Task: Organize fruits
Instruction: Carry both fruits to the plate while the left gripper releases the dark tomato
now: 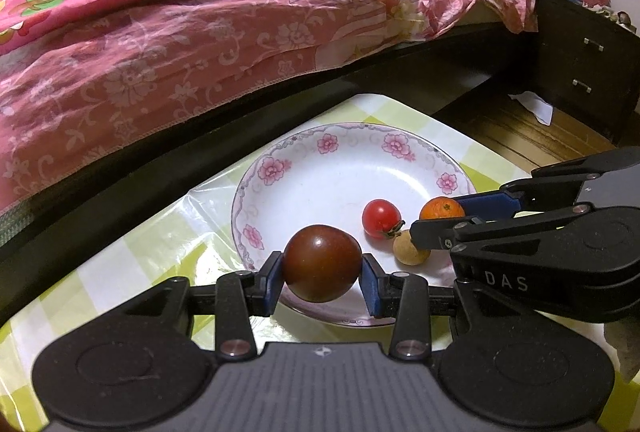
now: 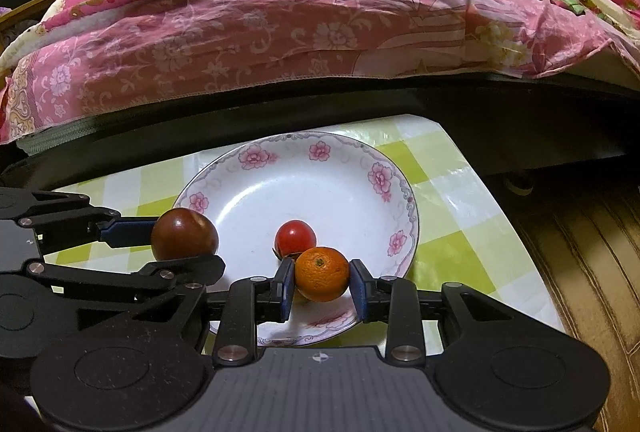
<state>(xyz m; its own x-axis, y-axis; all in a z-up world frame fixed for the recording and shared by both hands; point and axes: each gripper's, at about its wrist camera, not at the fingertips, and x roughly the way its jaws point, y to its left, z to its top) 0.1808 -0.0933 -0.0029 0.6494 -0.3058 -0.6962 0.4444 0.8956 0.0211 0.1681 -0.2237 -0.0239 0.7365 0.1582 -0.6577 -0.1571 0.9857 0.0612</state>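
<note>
A white plate with pink flowers stands on the green-checked table. On it lie a small red tomato and a small tan fruit. My left gripper is shut on a dark brown-red tomato over the plate's near left rim. My right gripper is shut on an orange just above the plate's near side, next to the red tomato.
A bed with a pink floral cover runs behind the table on a dark frame. A dark nightstand with drawers stands at the right. The table's right edge drops to a wooden floor.
</note>
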